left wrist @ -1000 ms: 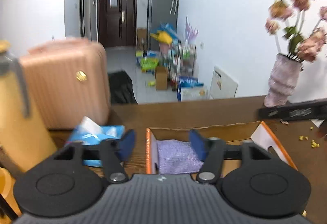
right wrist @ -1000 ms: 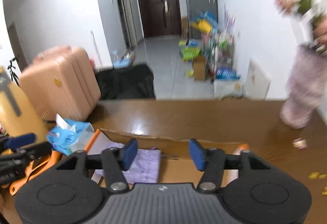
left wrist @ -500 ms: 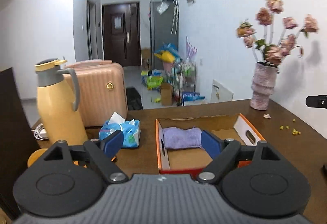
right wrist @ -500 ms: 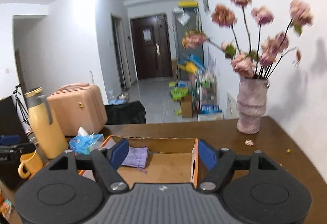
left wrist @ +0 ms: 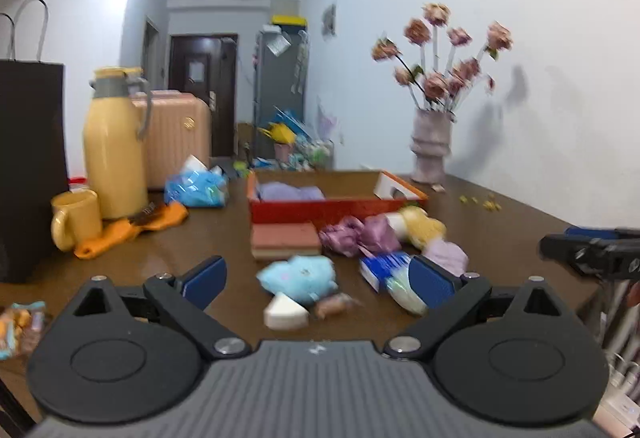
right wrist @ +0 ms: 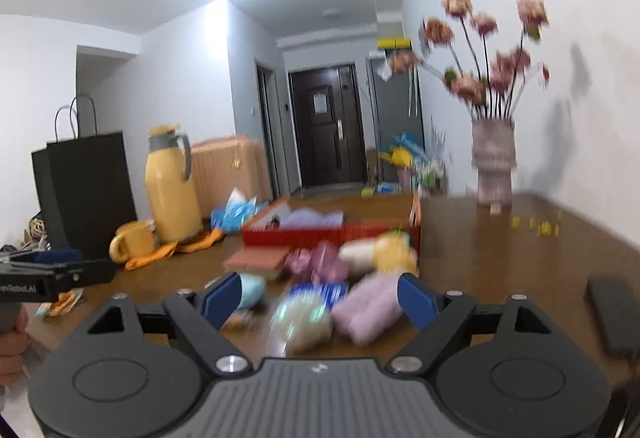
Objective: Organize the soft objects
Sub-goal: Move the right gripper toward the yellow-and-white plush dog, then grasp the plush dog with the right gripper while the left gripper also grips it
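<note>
Both grippers have pulled back from the red box [left wrist: 332, 207], so a heap of soft things now shows in front of it. The left gripper [left wrist: 318, 280] and right gripper [right wrist: 320, 298] are spread and opening, gripping nothing. A purple cloth [left wrist: 290, 193] lies in the box's left end; the blue plush [left wrist: 300, 278] and lilac pouch [right wrist: 368, 304] lie mid-table [left wrist: 500, 226], nearer the grippers.

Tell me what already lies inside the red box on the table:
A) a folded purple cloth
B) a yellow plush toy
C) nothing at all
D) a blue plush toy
A: a purple cloth lies in the red box, while the yellow plush toy and the blue plush toy sit on the table in front of it.
</note>
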Tool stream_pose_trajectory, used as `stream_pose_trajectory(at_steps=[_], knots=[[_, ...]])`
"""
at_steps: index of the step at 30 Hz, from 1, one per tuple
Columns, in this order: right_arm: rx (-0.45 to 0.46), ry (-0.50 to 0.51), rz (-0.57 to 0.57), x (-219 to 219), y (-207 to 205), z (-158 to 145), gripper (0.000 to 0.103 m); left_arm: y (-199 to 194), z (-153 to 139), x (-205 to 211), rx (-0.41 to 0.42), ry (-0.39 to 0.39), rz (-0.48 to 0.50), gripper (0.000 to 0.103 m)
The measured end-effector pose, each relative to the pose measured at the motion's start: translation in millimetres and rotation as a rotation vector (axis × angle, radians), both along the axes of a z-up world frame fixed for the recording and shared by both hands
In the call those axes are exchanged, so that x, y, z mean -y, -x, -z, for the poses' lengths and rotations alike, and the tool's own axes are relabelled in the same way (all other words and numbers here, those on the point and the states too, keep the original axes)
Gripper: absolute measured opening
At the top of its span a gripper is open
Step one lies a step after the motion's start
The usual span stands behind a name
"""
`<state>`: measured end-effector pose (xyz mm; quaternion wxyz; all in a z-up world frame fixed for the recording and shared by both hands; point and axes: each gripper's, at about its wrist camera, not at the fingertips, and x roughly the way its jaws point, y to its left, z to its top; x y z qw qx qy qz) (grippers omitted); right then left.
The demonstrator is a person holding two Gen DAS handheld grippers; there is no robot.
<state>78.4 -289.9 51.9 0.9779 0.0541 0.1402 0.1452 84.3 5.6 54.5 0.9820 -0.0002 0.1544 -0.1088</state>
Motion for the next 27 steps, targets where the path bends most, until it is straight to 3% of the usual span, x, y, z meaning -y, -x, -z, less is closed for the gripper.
stream_pose_trajectory(at_steps=[4,10,14,20,24,26,27], knots=[[-0.034,0.019,0.001,-6,-3,9,0.085,-6,-2,8,0.035,-0.004,0.005,0.100],[-0.054,0.016,0.041,1,-30,22,0.083,-50,11,27,-0.047,-0.021,0.057,0.100],[-0.087,0.044,0.100,12,-84,26,0.080,-95,17,49,-0.088,-0.051,0.089,0.100],[-0.169,0.079,0.130,17,-197,31,0.075,-168,19,78,-0.111,-0.080,0.135,0.100],[-0.236,0.108,0.118,11,-257,46,0.068,-201,25,83,-0.136,-0.056,0.147,0.100],[-0.273,0.113,0.111,8,-277,55,0.061,-212,31,84,-0.150,-0.059,0.144,0.100],[-0.297,0.108,0.099,7,-285,58,0.047,-216,33,85,-0.157,-0.063,0.142,0.100]])
